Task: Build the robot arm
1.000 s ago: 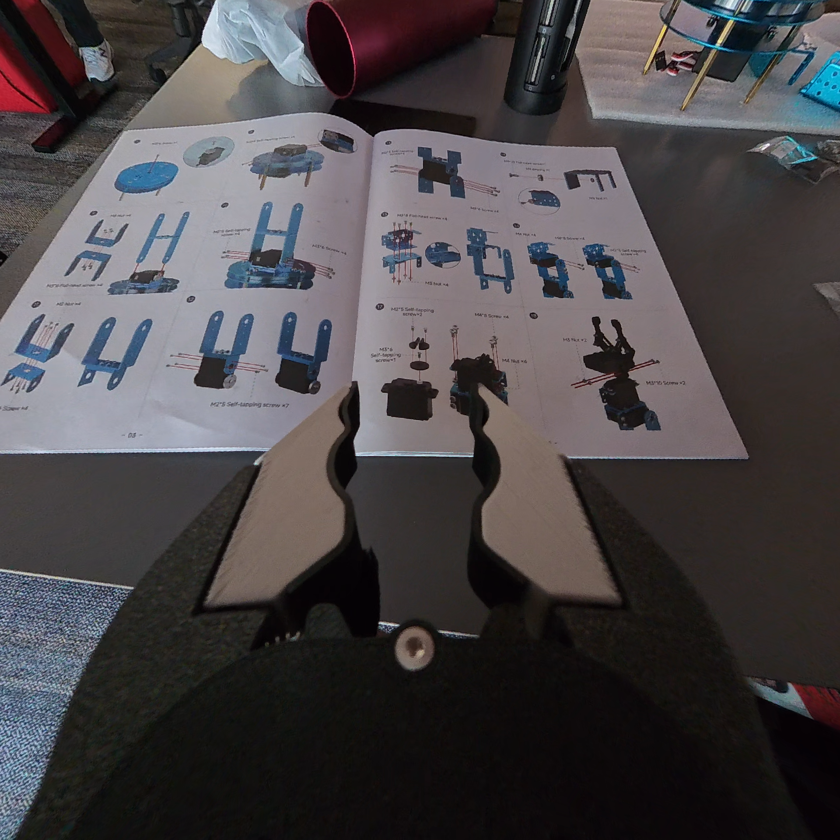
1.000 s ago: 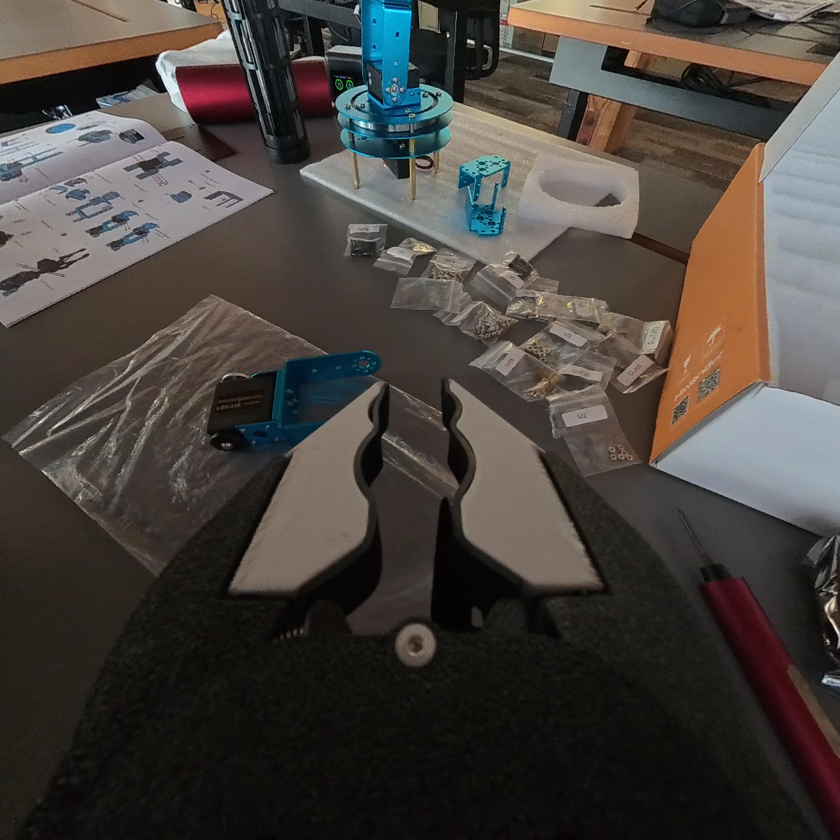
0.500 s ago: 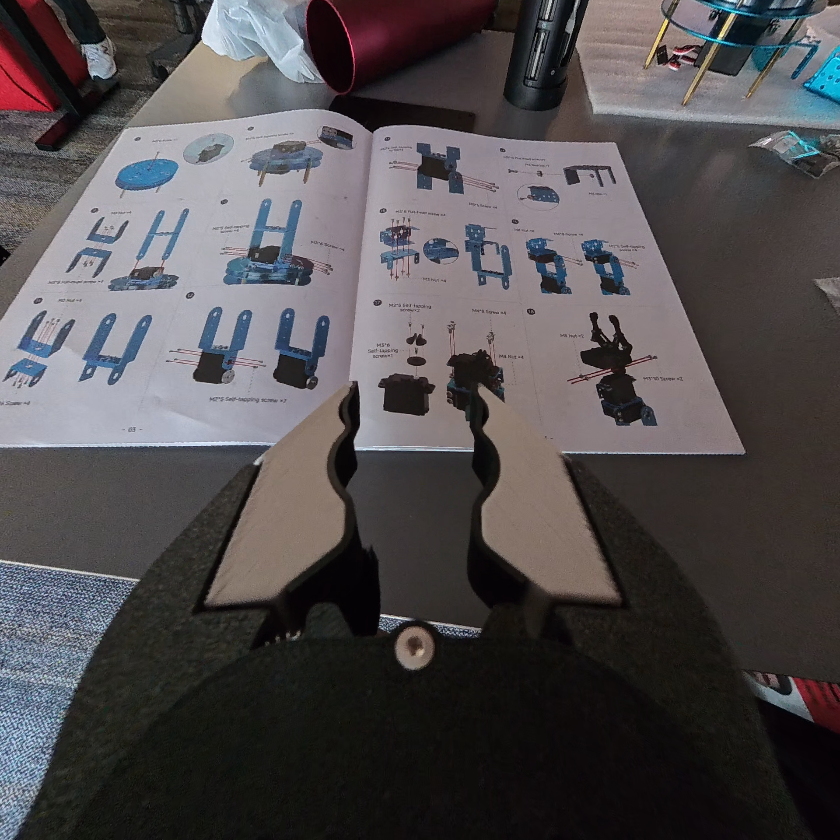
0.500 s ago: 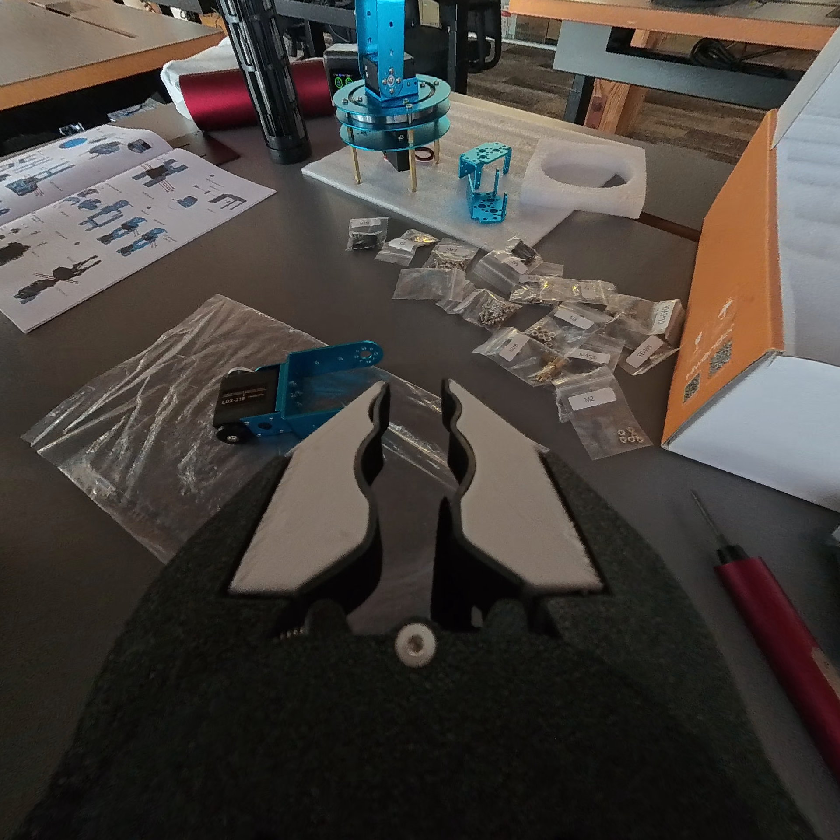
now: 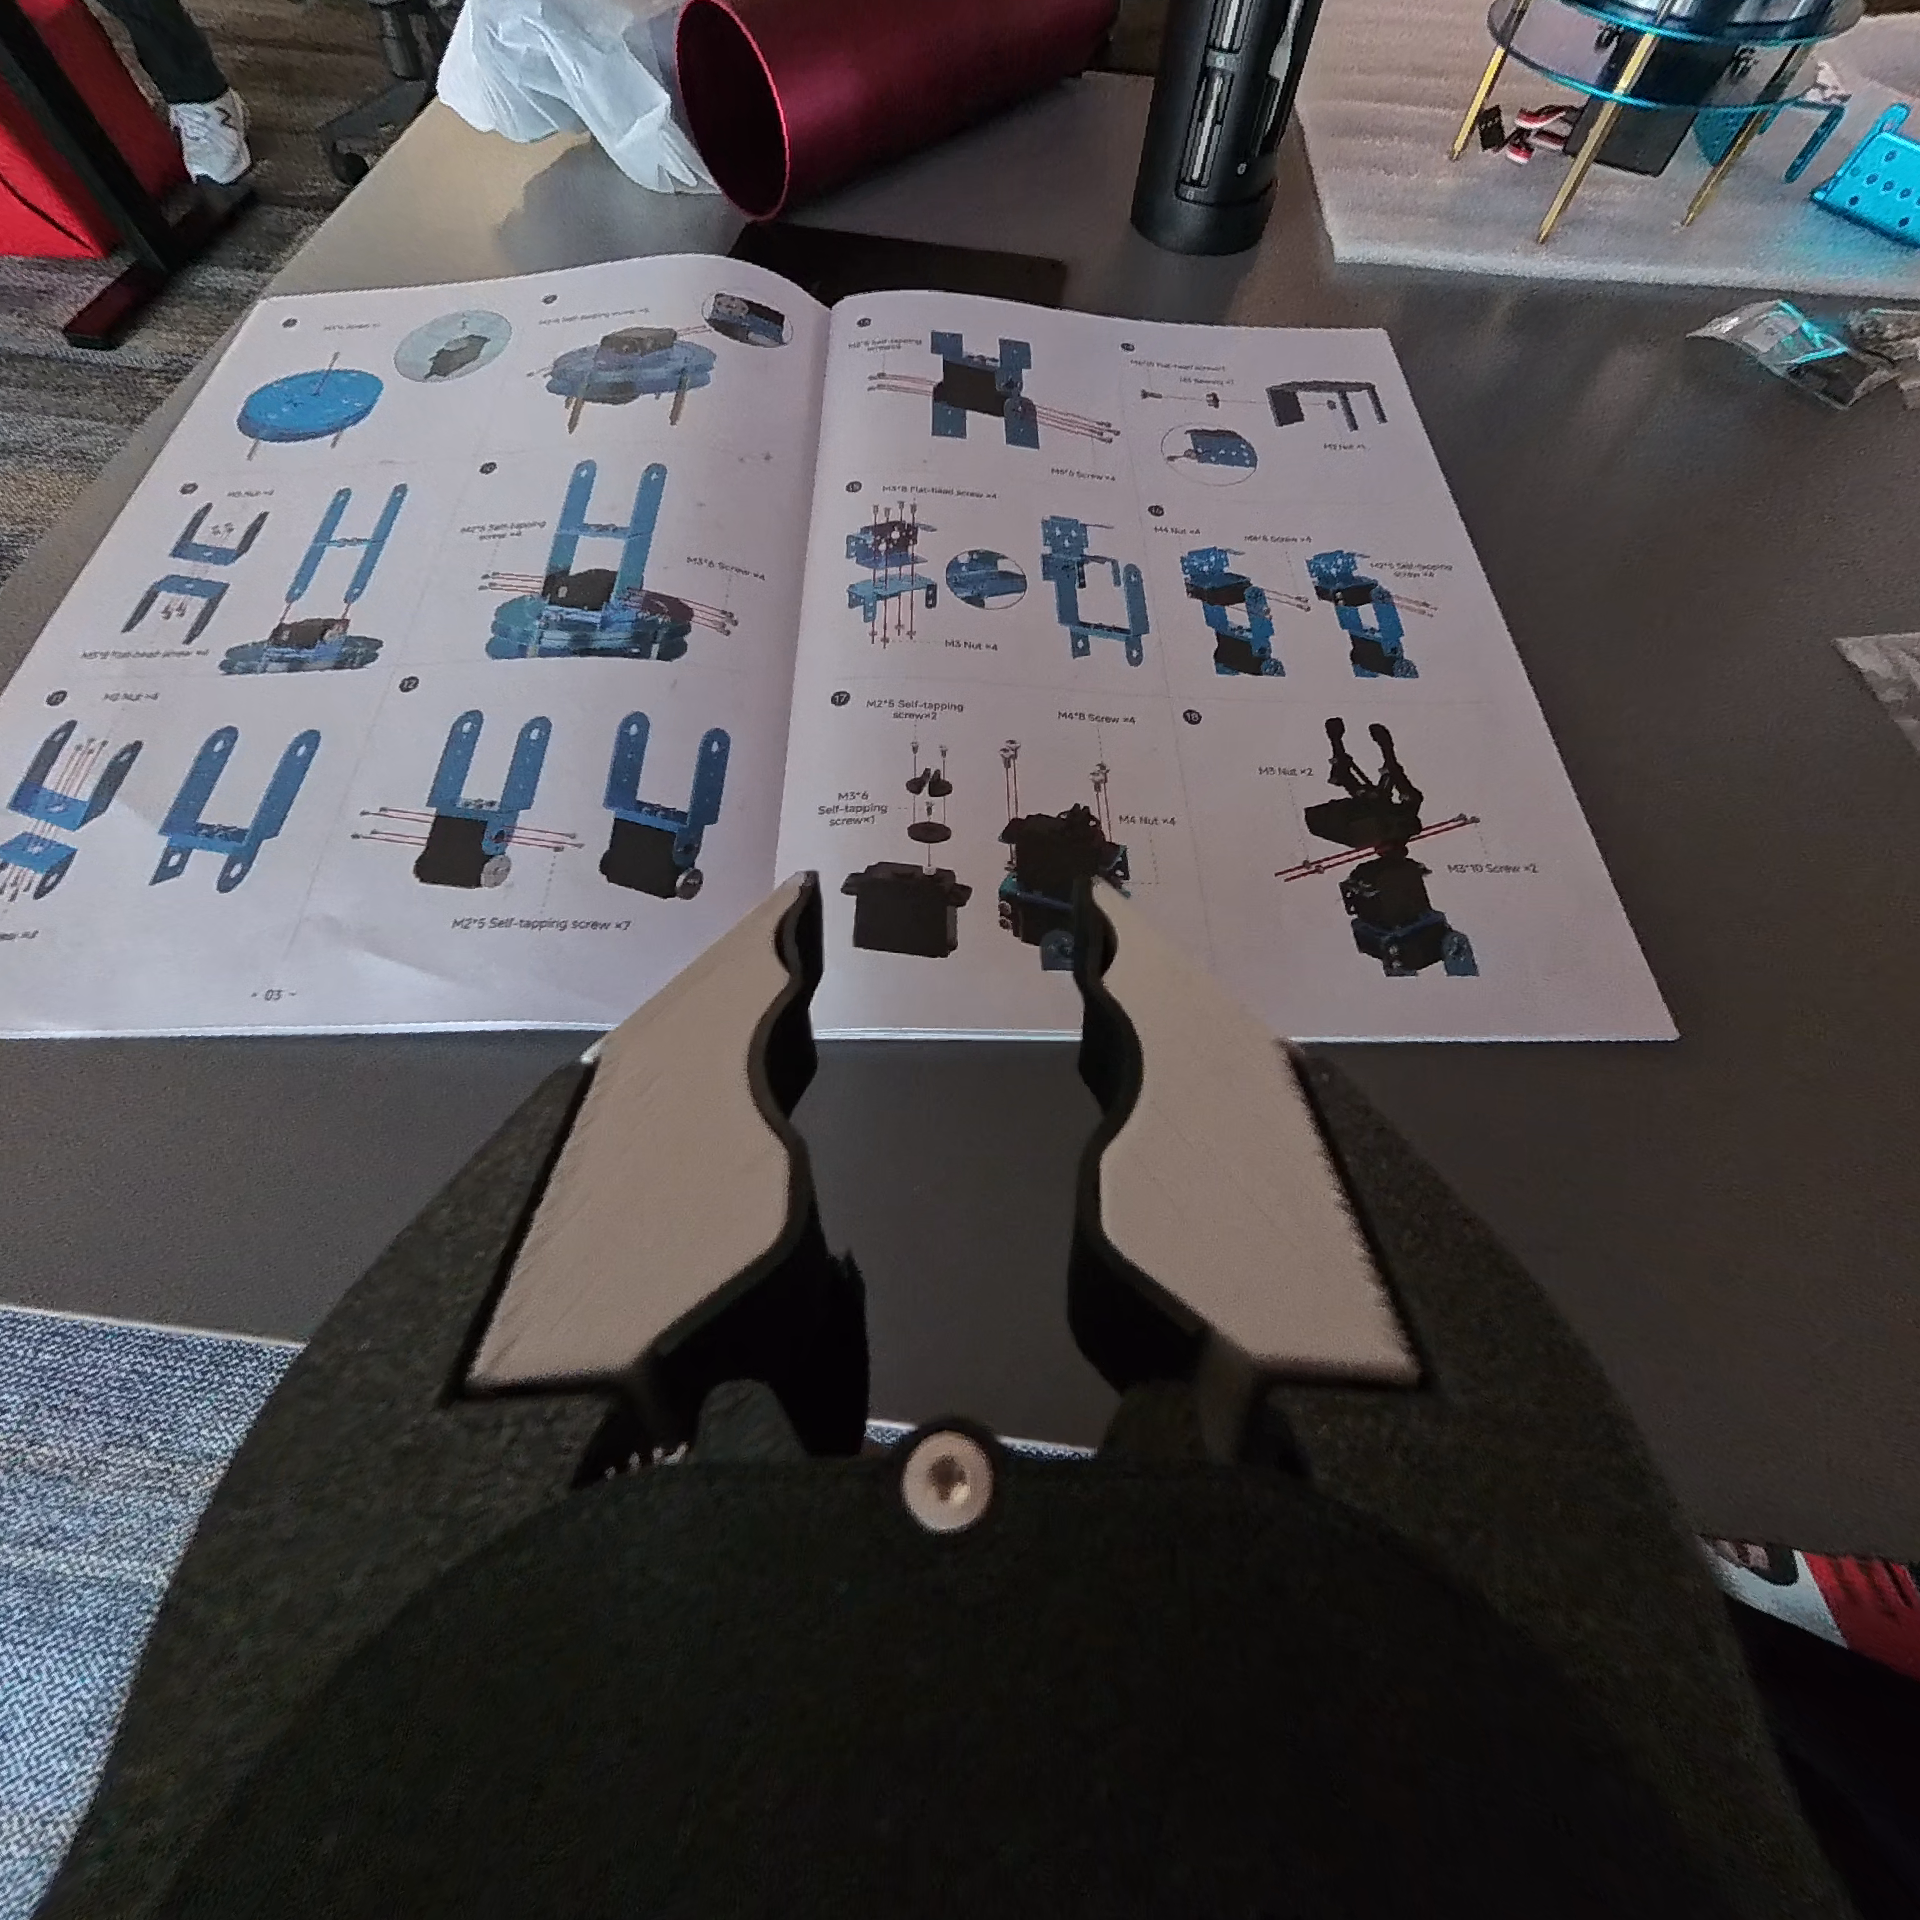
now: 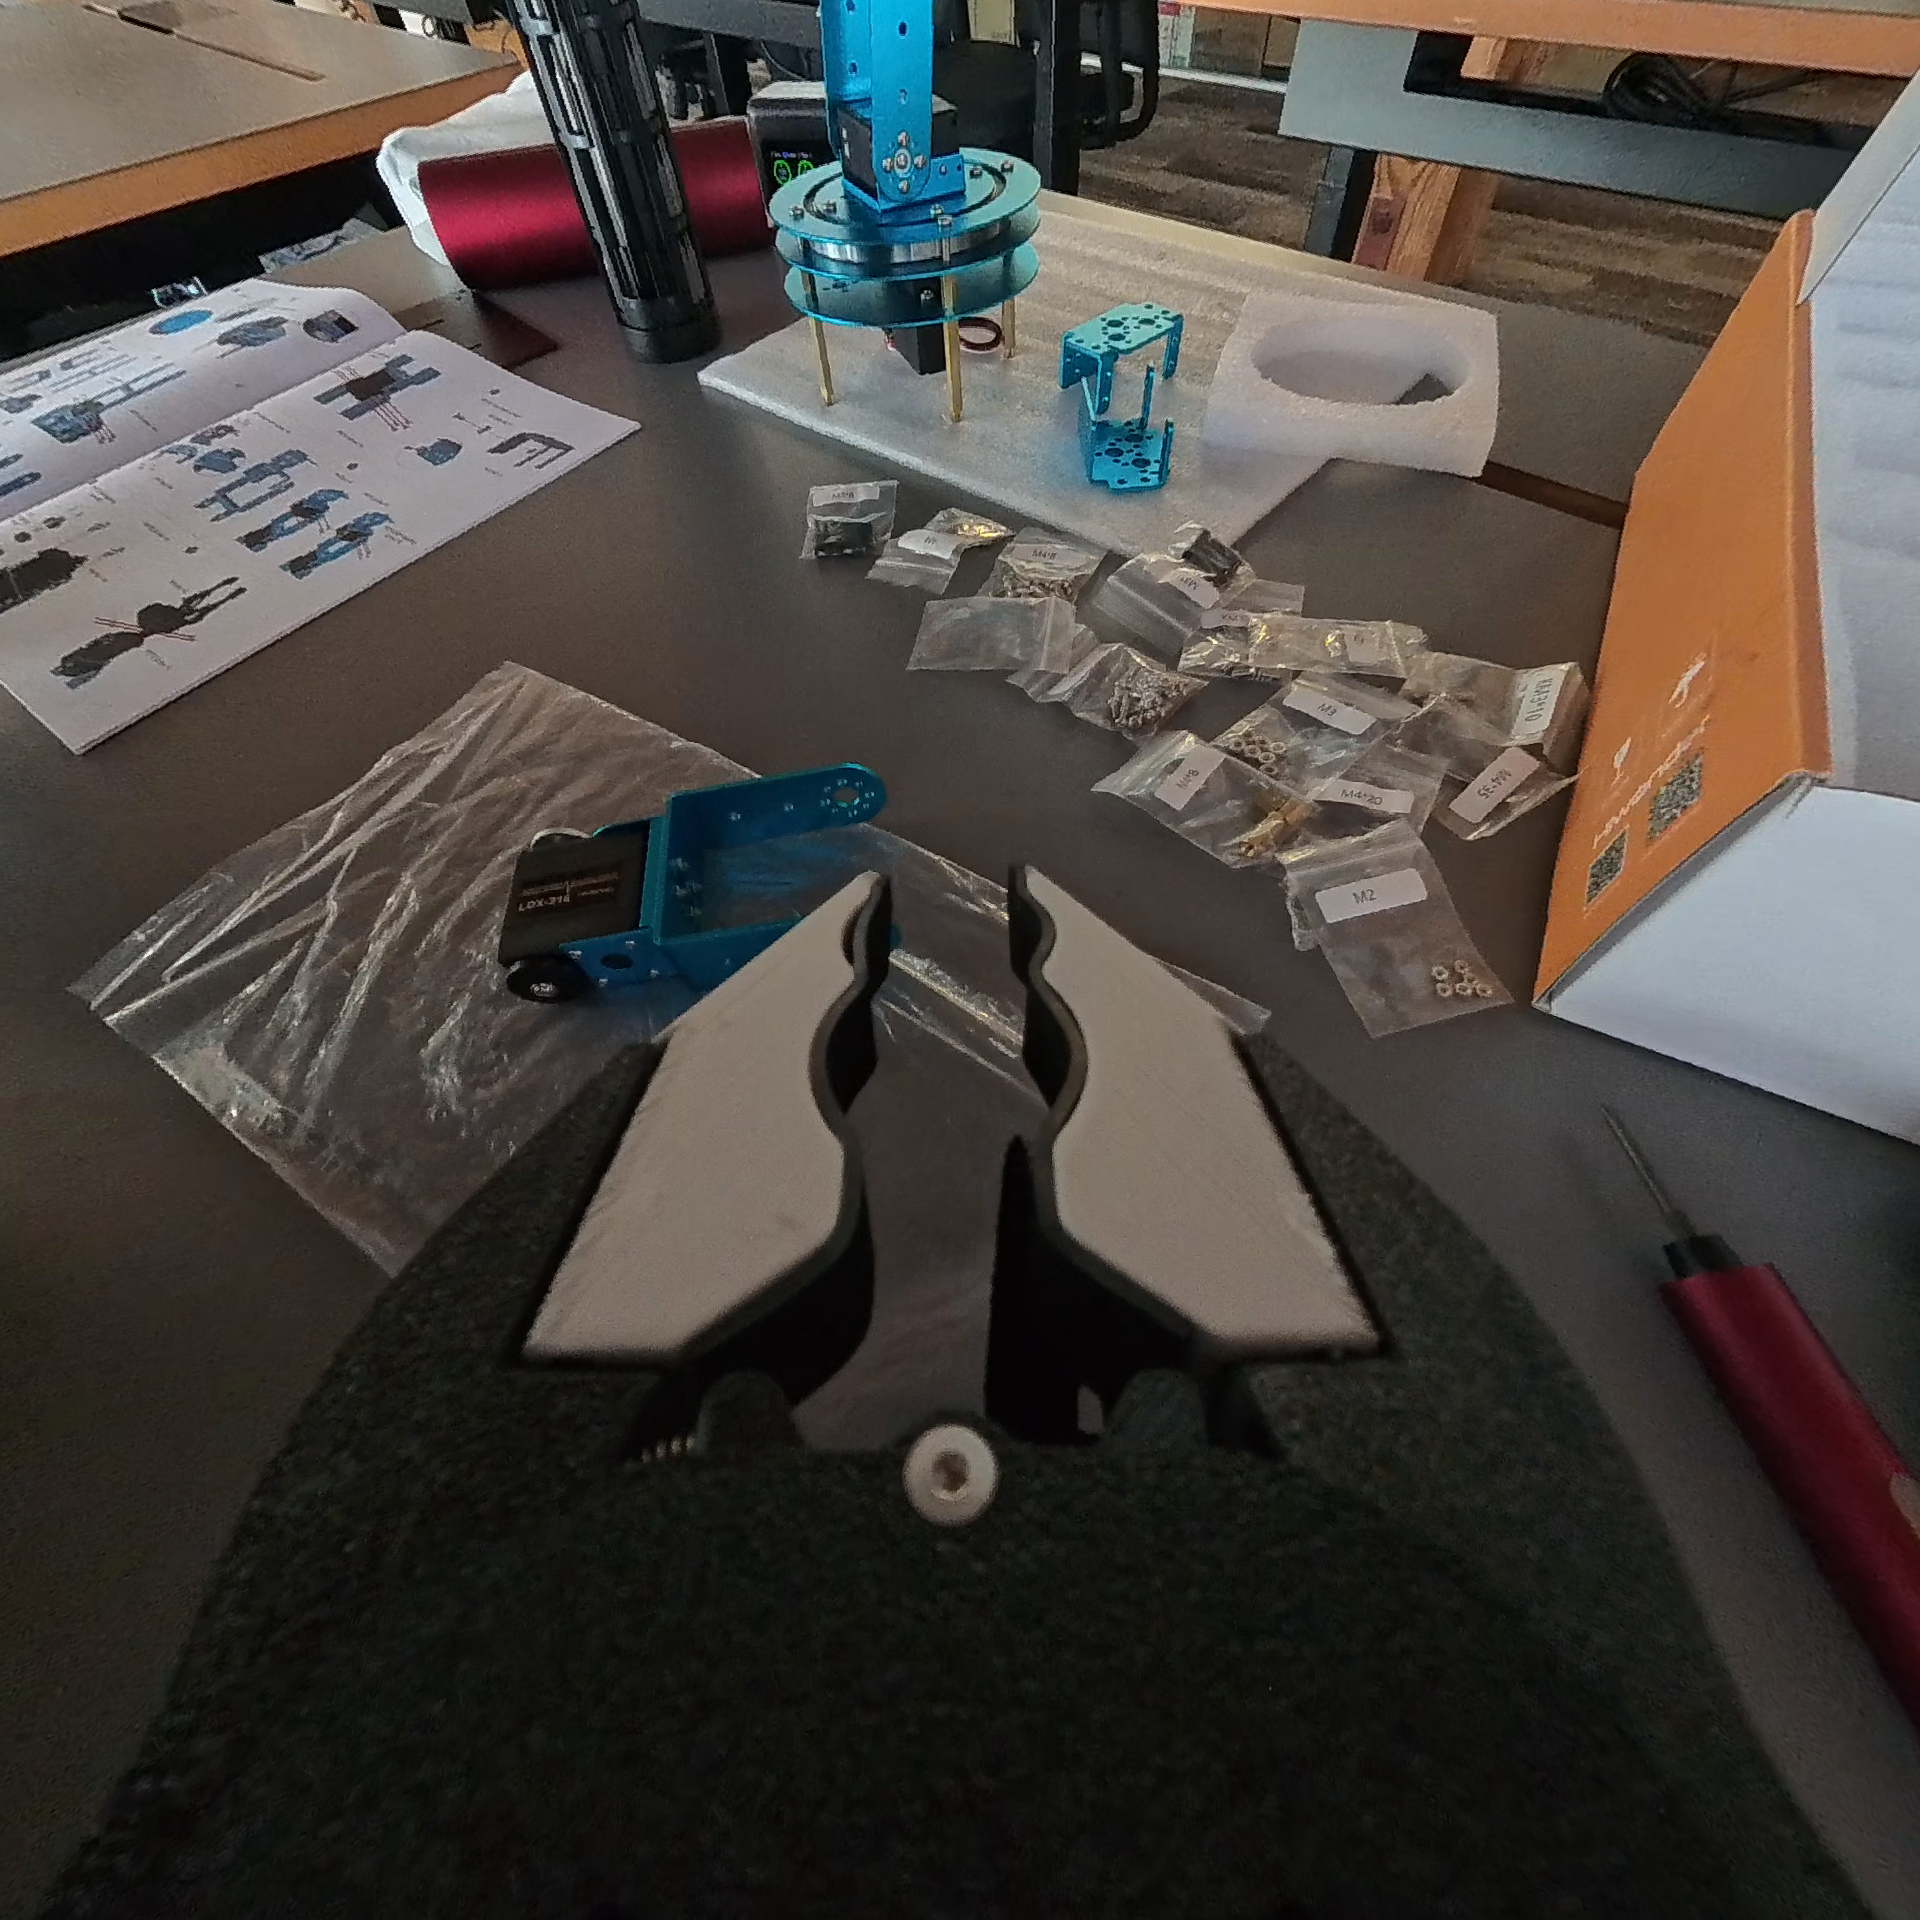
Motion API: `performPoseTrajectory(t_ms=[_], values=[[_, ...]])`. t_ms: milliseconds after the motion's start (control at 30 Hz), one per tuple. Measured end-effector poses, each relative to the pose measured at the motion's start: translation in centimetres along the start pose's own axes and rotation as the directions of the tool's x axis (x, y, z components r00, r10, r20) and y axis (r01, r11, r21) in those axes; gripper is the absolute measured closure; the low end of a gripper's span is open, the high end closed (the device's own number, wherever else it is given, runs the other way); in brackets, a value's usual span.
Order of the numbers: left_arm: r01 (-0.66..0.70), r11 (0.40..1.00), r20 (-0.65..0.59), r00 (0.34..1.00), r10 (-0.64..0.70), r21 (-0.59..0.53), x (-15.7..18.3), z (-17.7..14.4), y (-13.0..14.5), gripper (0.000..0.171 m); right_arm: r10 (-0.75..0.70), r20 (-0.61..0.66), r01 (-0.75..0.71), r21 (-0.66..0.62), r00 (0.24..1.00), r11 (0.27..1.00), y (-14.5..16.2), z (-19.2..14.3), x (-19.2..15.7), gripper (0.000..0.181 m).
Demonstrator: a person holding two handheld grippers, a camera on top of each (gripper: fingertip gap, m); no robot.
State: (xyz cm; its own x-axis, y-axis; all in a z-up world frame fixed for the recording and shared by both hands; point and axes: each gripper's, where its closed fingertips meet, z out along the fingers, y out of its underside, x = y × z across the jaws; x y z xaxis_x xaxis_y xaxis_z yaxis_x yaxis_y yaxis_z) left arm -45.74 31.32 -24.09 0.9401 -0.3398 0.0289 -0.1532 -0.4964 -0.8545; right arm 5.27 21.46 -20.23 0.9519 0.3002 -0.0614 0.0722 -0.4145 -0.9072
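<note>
While the left gripper (image 5: 951, 899) hangs spread and empty over the near edge of the open booklet (image 5: 810, 644), the right gripper (image 6: 951, 894) hovers with a narrower gap, also empty, above a clear plastic bag (image 6: 343, 935). A blue bracket with a black motor (image 6: 675, 894) lies on that bag just left of the right fingertips, long axis running left to right. Small screw packets (image 6: 1247, 686) lie farther ahead to the right.
</note>
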Motion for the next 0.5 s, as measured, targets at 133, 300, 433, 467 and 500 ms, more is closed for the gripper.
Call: performPoseTrajectory(t_ms=[133,300,433,467,500], values=[[-0.004,1.0,-0.013,1.0,0.004,0.0,0.6,0.2,-0.2,0.125,0.001,-0.002,-0.001,0.003,1.0,1.0,0.0,-0.2,0.2,0.159],[-0.017,1.0,-0.054,0.998,0.017,0.015,2.2,1.1,-1.2,0.124,0.008,0.0,-0.008,0.022,1.0,1.0,-0.3,-0.5,0.4,0.159],[-0.037,0.997,-0.138,0.989,0.047,0.07,5.5,2.2,-3.8,0.124,0.016,0.007,-0.017,0.04,1.0,0.999,-0.5,-0.8,0.7,0.159],[-0.046,0.995,-0.161,0.985,0.061,0.094,6.5,2.6,-4.7,0.124,0.02,0.01,-0.021,0.046,1.0,0.999,-0.5,-0.9,0.8,0.159],[-0.054,0.991,-0.187,0.98,0.076,0.121,7.7,2.9,-5.7,0.125,0.023,0.013,-0.024,0.054,1.0,0.998,-0.5,-1.0,0.9,0.159]])
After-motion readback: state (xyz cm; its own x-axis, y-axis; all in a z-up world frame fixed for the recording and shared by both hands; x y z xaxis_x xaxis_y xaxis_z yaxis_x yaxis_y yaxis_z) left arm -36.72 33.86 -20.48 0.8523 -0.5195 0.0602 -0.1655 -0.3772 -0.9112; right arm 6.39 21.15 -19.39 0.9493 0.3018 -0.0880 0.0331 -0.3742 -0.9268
